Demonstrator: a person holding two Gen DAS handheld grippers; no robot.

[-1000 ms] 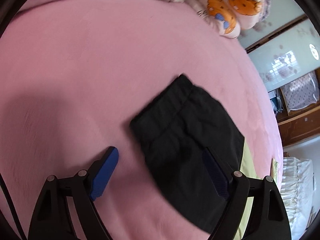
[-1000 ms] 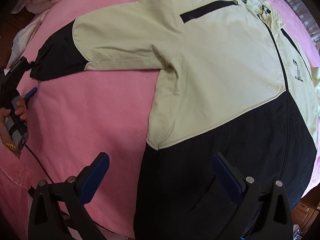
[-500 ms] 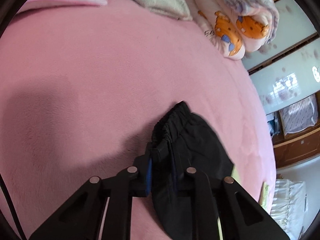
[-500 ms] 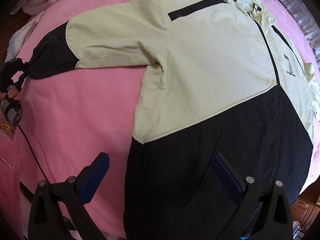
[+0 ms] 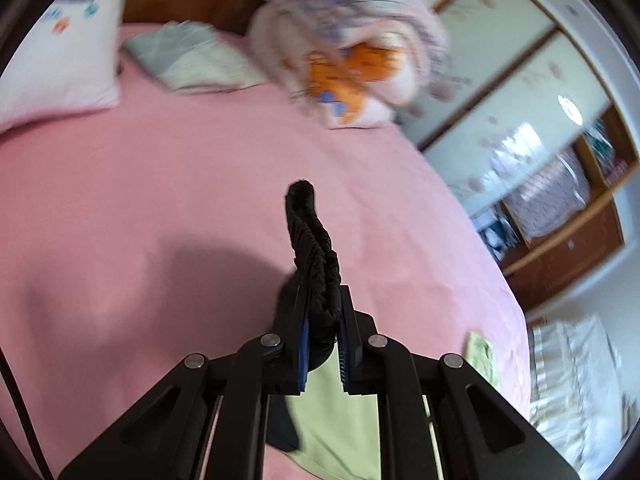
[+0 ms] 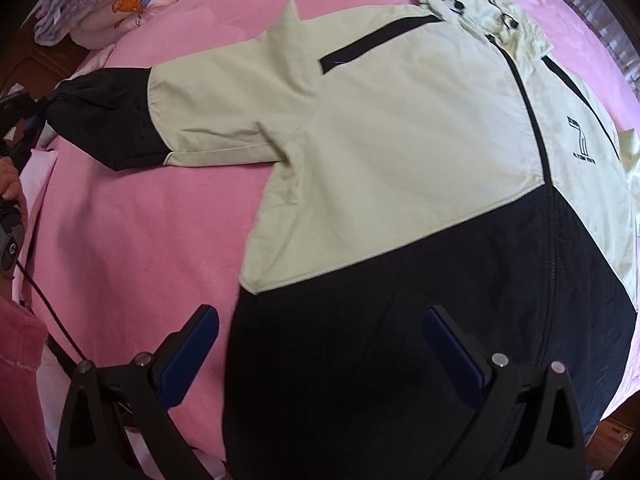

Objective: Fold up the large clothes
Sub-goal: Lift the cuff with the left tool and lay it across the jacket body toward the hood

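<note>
- Pink fuzzy blanket (image 6: 132, 216) is covering the whole bed, soft and smooth, with a rounded look in both views.
- One big jacket (image 6: 400, 152) is lying flat on the blanket, front side up, taking up most of the right wrist view.
- Its top half is pale green and its bottom half is black, and the two colours are meeting in a slanted line.
- A dark zipper is running down the middle, a crumpled hood (image 6: 476, 4) is sitting at the top, and a small black number mark is showing on the chest.
- One sleeve (image 6: 192, 116) is stretching out toward the left, pale green near the shoulder and black near the end.
- The sleeve is ending in a black, wrinkly, stretchy cuff (image 5: 314, 248).
- The left claw (image 5: 322, 344) is squeezing that cuff between its two blue pads, closed tight on it, and the cuff is standing up above the blanket.
- The right claw (image 6: 320, 352) is hanging over the black bottom part of the jacket with its two fingers spread wide and nothing between them.
- One bundle of bedding (image 5: 352, 60) with an orange cartoon print, one white pillow (image 5: 60, 56) and one folded pale cloth (image 5: 196, 60) are lying at the far end of the bed, blurry.
</note>
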